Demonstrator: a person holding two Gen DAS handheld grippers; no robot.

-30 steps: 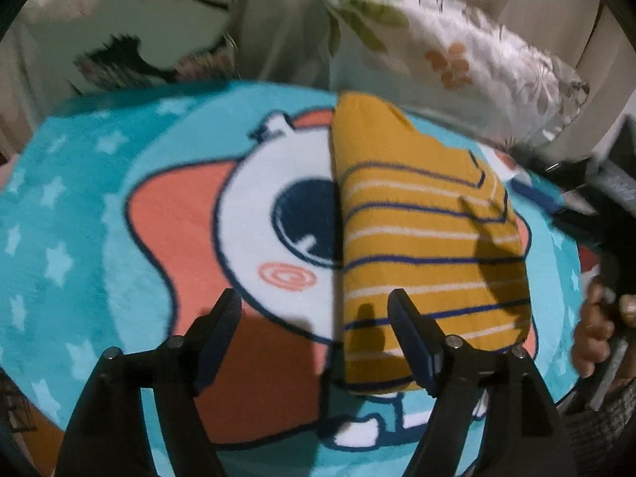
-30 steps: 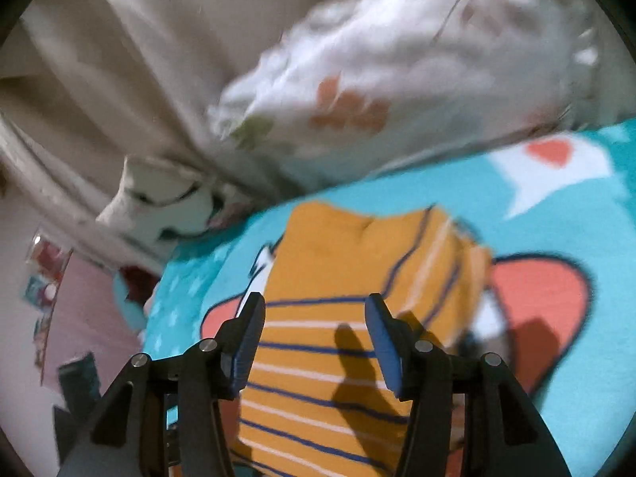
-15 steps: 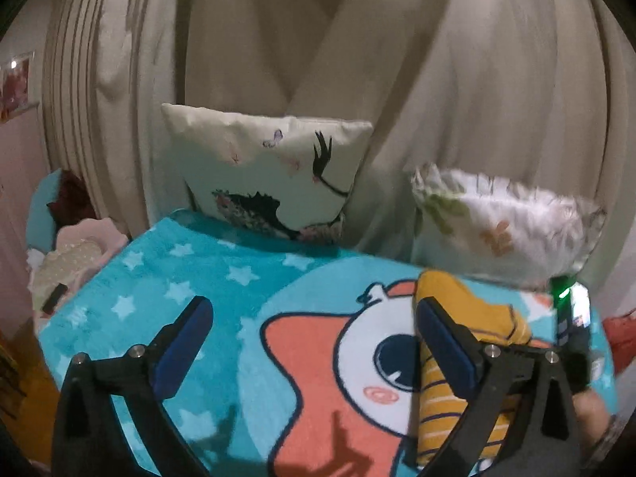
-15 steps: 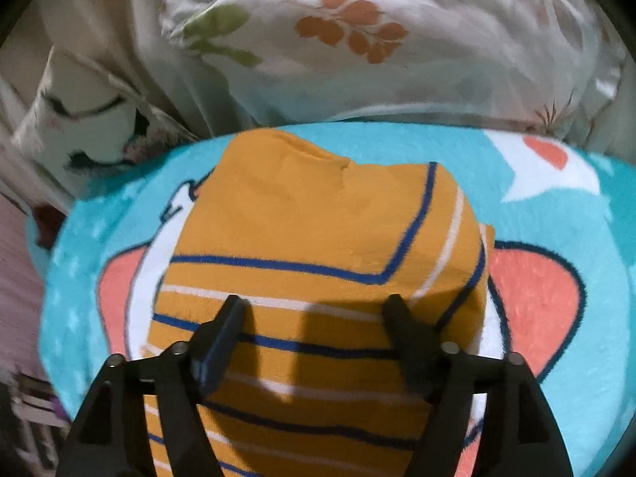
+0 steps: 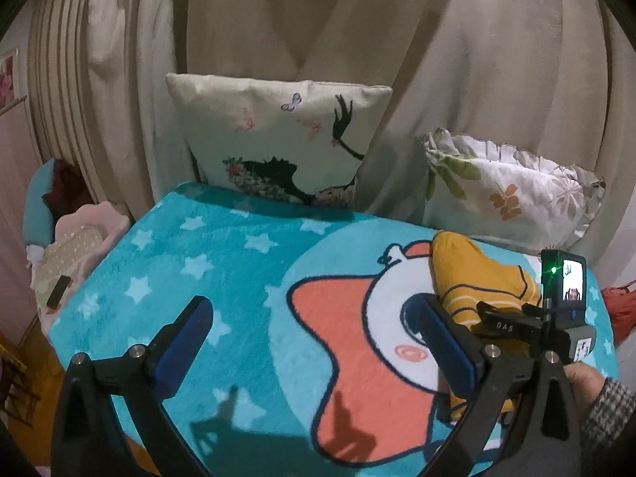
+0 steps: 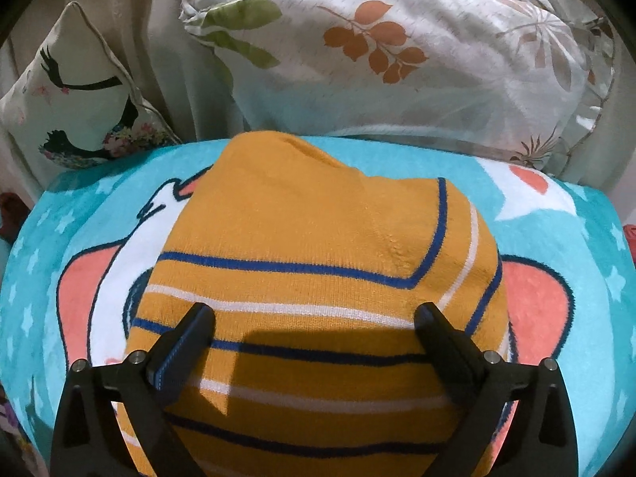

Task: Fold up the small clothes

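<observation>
A small orange garment (image 6: 318, 262) with blue and white stripes lies folded on the teal cartoon blanket (image 6: 588, 262). My right gripper (image 6: 314, 342) is open and empty, its fingers spread over the garment's near part, just above it. In the left wrist view the garment (image 5: 473, 278) lies at the right, partly hidden behind the right gripper's body and camera (image 5: 564, 290). My left gripper (image 5: 314, 338) is open and empty, held above the blanket (image 5: 198, 262) to the left of the garment.
A bird-print cushion (image 5: 278, 143) and a leaf-print pillow (image 5: 512, 190) lean on the beige curtain (image 5: 397, 31) at the back. A pink stool with a phone (image 5: 59, 290) stands left of the bed. A red thing (image 5: 624, 306) lies at the right.
My left gripper has pulled back and up from the garment and opened wider. My right gripper has swung over the garment, come closer and opened wider.
</observation>
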